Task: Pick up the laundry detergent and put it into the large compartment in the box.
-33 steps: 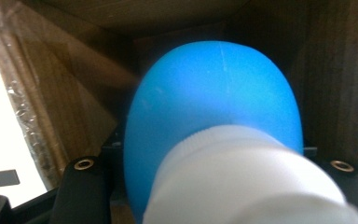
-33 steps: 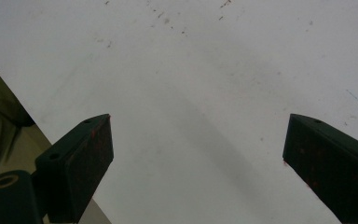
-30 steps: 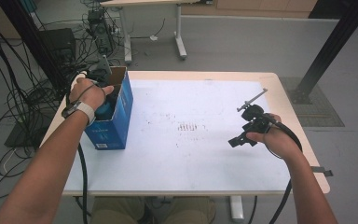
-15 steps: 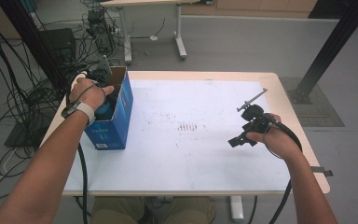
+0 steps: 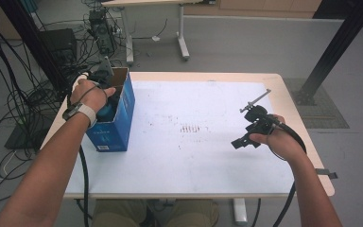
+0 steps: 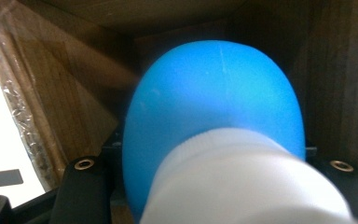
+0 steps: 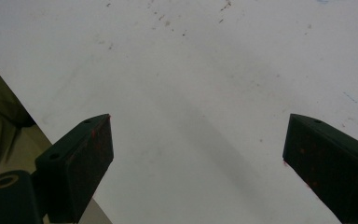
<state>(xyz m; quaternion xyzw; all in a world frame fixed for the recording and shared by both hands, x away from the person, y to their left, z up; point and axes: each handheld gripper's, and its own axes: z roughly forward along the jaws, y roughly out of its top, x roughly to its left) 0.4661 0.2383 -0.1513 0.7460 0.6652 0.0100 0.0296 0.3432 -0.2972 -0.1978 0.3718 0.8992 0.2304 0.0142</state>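
A blue cardboard box point(image 5: 117, 124) stands open-topped at the table's left edge. My left gripper point(image 5: 105, 94) reaches down into it under the person's hand, mostly hidden. In the left gripper view its jaws point(image 6: 212, 161) are shut on a rounded blue object point(image 6: 214, 98) with a white end point(image 6: 242, 186) nearest the camera, brown box walls point(image 6: 56, 93) all around. The blue object point(image 5: 108, 111) peeks out inside the box. My right gripper point(image 5: 240, 141) hovers over the right side of the white table point(image 5: 208, 94). It is open point(image 7: 198, 149), and bare tabletop lies between the jaws.
Small reddish marks point(image 5: 191, 127) dot the table's middle. Cables and a black unit point(image 5: 59, 42) crowd the floor at left. Another table's legs point(image 5: 182, 38) stand behind, and a black post point(image 5: 333, 47) rises at the back right.
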